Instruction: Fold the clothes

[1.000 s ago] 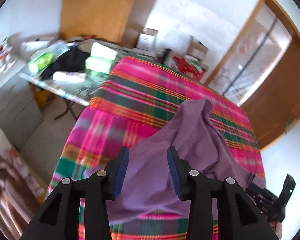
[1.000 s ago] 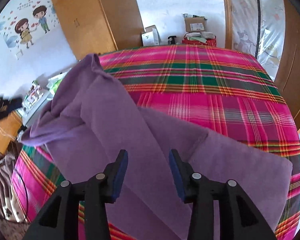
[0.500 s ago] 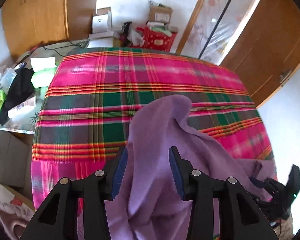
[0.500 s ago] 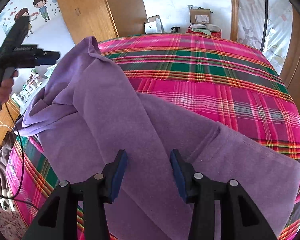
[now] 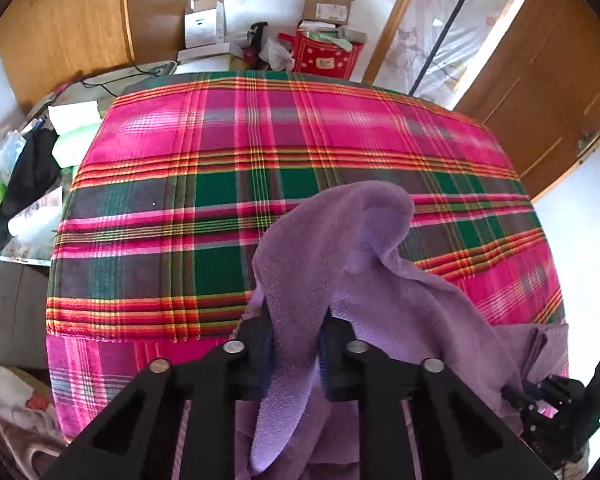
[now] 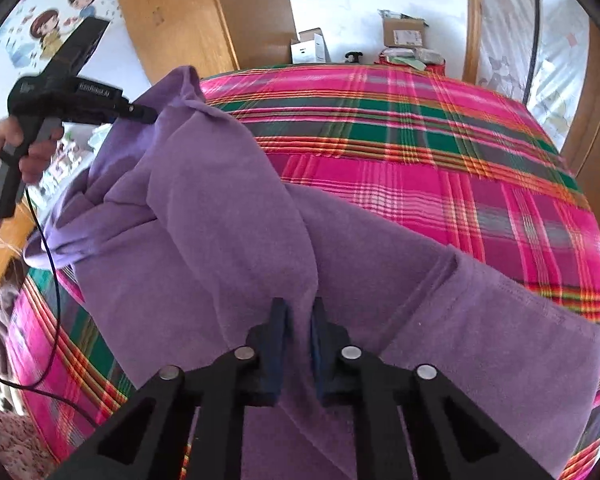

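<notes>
Tongs left (image 5: 296, 344) pinching purple garment (image 5: 340, 264), right tongs (image 6: 298, 332) nearly closed, clamping same cloth, plaid bedspread (image 5: 220, 184) beneath

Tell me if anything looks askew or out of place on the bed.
The purple garment is far from flat: it is bunched into ridges and lifted at one end on the plaid bedspread. The left gripper and right gripper each pinch a fold. Nothing looks damaged.

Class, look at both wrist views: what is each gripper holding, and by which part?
Both hold the purple garment. The left gripper pinches a raised bunched fold; the right gripper pinches a ridge of fabric near the middle.
</notes>
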Demonstrator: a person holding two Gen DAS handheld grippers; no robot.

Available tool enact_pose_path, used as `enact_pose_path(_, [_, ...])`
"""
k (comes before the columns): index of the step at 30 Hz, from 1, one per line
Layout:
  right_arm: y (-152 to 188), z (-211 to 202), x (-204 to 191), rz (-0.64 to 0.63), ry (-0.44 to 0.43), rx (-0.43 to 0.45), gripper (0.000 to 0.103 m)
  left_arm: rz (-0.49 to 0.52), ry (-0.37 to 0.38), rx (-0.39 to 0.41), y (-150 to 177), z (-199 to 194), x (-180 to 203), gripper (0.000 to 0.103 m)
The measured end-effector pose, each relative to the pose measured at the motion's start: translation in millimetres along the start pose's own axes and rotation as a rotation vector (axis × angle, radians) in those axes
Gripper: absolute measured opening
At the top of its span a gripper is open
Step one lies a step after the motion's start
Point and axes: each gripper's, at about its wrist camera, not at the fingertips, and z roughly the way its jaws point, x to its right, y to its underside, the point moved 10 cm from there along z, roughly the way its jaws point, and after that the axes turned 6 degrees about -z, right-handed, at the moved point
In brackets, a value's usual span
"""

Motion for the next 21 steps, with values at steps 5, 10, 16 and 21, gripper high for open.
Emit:
enact_pose_path(5, [-11.8,-11.1,10.8,0.041,0.023,0.042,0.006,-0.018,0.014,0.030,-2.8,-11.2,-2.9,0.014])
enact_pose_path(10, [-39.1,-29.1,22.5,0.036,0.086,0.101,0.005,-0.055,0.029,0.069,-8.9,-21.7,-11.8,0.011])
enact_pose_path(16, [-85.8,-37.5,36.1,0.025,0.166,0.159,0.005,-0.104,0.029,0.107,-17.3,-28.8,-25.3,0.011])
enact_pose_path(21, [-116.5,-23.5,44.2,0.010,0.213,0.164,0.005,-0.137,0.023,0.123,-24.4,-29.4,-35.3,0.011])
